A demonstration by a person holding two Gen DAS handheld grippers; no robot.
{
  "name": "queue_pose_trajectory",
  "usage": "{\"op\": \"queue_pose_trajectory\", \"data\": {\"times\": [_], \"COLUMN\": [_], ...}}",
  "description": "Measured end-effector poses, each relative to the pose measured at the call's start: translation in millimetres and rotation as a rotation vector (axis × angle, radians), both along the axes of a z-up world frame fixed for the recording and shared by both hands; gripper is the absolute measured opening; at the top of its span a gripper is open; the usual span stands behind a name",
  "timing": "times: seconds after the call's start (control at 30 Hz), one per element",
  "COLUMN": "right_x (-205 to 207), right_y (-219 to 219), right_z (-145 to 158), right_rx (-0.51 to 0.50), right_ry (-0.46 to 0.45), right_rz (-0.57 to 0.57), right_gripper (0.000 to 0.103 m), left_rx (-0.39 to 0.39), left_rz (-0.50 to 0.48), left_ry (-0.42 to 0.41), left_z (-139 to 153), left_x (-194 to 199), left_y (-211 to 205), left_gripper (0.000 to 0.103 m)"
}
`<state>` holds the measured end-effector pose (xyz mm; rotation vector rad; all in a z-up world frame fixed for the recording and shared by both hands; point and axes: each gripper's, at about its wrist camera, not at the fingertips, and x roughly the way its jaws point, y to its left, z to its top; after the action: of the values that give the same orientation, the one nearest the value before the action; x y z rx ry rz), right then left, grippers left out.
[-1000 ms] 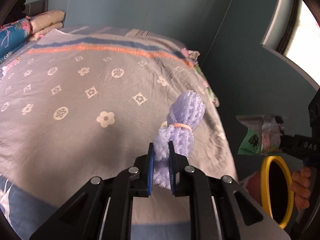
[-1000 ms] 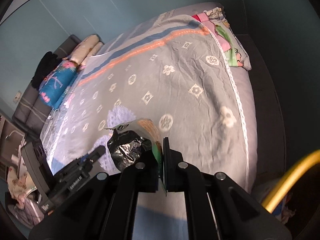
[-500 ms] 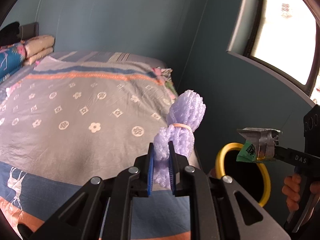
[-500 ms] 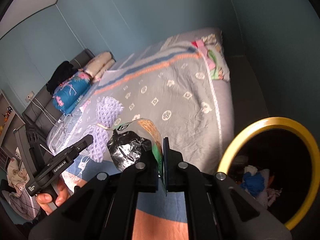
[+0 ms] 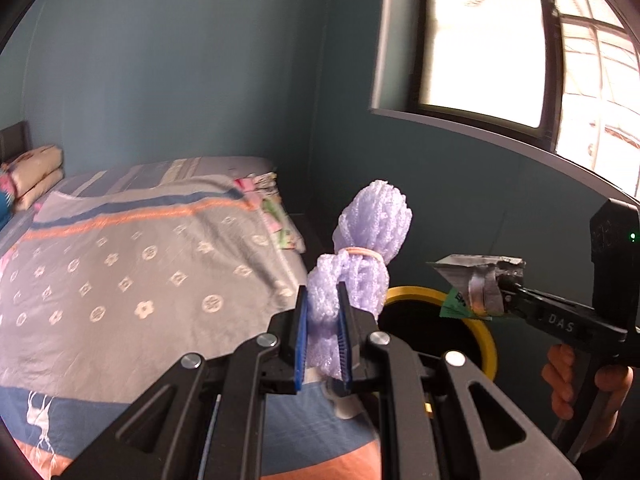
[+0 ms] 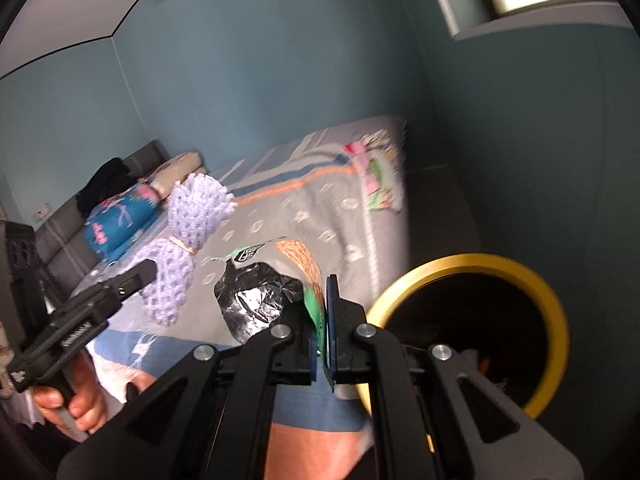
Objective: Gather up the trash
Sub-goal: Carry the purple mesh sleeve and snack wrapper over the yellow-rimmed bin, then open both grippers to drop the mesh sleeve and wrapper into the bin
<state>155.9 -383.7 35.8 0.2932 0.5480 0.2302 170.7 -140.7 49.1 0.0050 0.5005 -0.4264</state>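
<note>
My left gripper (image 5: 322,334) is shut on a lilac foam net (image 5: 370,236) tied with a rubber band, which stands up from the blue pads. My right gripper (image 6: 322,320) is shut on a crumpled foil snack wrapper (image 6: 256,300) with a green edge. In the left wrist view the wrapper (image 5: 476,280) hangs over the yellow-rimmed bin (image 5: 486,340). The right wrist view has that bin (image 6: 476,312) low at the right, dark inside, and the lilac net (image 6: 188,240) at the left in the other gripper (image 6: 132,280).
A bed with a grey patterned cover (image 5: 140,280) fills the left, with folded bedding (image 6: 120,220) at its head. Teal walls and a bright window (image 5: 488,40) stand behind the bin. A hand (image 5: 576,384) holds the right tool's handle.
Both grippers have swung away from the bed toward the wall and risen. The yellow bin has come into fuller view beneath them. Both grips are unchanged.
</note>
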Motion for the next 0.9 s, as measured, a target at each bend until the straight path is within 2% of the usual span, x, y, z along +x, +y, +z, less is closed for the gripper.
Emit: {"op": "queue_pose_trajectory", "data": {"times": [0.23, 0.4, 0.5, 0.67, 0.9], "right_x": [-19.6, -13.2, -9.4, 11.9, 46.8], "right_y": [-42.2, -68.4, -80.0, -97.1, -118.3], "right_z": [-4.6, -23.4, -33.9, -51.7, -76.9], "right_rx": [0.0, 0.011, 0.01, 0.022, 0.055], "right_ry": [-0.022, 0.039, 0.079, 0.17, 0.305], "right_rz": [-0.088, -0.149, -0.177, -0.201, -0.22], "right_gripper": [0.004, 0.004, 0.004, 0.004, 0.005], "left_rx": [0.045, 0.065, 0.076, 0.081, 0.089], "left_rz": [-0.059, -0.095, -0.111, -0.148, -0.143], "left_ry": [-0.029, -0.008, 0.02, 0.11, 0.237], "left_z": [2.5, -6.9, -18.4, -46.1, -91.2], "left_x": [-2.0, 9.7, 21.1, 54.9, 103.7], "left_y": [-49.5, -81.1, -99.1, -131.0, -165.3], "left_gripper": [0.012, 0.012, 0.012, 0.012, 0.013]}}
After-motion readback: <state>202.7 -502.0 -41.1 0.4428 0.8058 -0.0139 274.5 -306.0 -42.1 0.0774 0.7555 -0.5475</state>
